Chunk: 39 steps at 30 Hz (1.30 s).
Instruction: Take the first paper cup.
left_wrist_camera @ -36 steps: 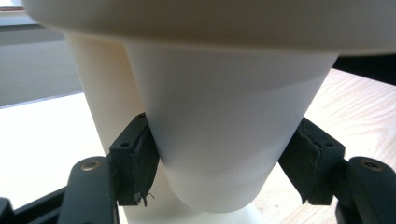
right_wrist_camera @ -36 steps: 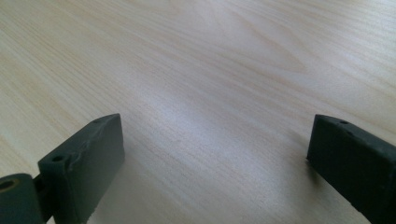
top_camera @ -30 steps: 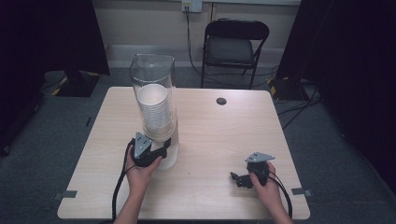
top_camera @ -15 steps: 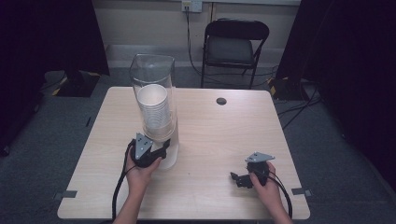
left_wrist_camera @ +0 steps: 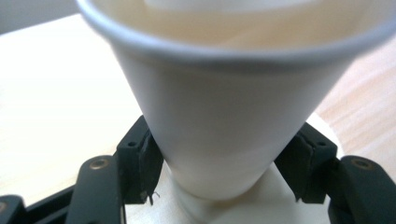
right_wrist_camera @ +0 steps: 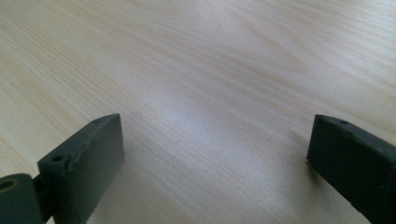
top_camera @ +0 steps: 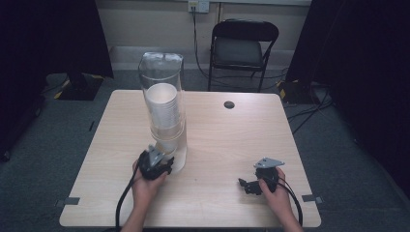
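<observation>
On the pale wooden table (top_camera: 217, 145), the left gripper (top_camera: 167, 166) reaches to the foot of a tall clear plastic cylinder dispenser (top_camera: 162, 77) that holds a stack of white foam cups (top_camera: 162, 104). Its jaws have just been closing and now clamp the lowest white foam cup (left_wrist_camera: 224, 140) from both sides, near the cup's narrow bottom, above the dispenser's white base (left_wrist_camera: 261, 205). Well apart to the right, the right gripper (top_camera: 247, 186) lies low over bare wood, its jaws spread wide with nothing between them.
</observation>
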Each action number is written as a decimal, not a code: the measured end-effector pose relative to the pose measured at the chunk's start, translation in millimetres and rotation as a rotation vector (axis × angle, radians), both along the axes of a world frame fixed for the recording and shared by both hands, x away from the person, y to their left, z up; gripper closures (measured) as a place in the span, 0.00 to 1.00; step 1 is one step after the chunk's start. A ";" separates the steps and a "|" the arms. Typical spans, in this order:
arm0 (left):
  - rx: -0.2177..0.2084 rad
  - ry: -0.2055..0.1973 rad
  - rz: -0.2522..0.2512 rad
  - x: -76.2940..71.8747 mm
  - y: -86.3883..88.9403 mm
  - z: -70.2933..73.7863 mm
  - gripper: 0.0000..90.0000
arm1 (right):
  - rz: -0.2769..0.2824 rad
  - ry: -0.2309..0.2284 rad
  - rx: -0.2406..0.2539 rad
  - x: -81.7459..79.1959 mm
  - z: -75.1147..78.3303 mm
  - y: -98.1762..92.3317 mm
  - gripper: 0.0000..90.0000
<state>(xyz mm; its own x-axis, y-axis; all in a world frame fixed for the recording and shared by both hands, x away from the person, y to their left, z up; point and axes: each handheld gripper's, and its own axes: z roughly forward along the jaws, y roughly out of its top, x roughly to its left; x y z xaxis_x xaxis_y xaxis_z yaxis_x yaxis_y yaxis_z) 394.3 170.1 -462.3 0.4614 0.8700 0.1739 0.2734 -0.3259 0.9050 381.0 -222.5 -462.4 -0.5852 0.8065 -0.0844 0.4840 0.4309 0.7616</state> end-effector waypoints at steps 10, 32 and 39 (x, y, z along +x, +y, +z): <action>-0.044 0.058 -0.070 -10.7 15.8 3.7 0.39 | 0.018 0.003 -0.007 2.1 0.0 -0.2 0.01; -0.052 0.081 -0.039 -35.6 57.7 5.7 0.37 | 0.016 0.003 -0.006 1.8 0.0 0.1 0.01; -0.092 0.075 0.022 -36.5 79.8 1.2 0.37 | 0.014 0.004 -0.007 1.8 0.1 0.1 0.01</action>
<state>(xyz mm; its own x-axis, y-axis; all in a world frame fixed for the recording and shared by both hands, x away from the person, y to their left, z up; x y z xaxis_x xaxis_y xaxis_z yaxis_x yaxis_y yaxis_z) 357.8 249.9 -461.1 0.4509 0.8907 0.0588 0.3473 -0.2357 0.9077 382.8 -222.4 -462.3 -0.5970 0.7974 -0.0877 0.4806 0.4430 0.7568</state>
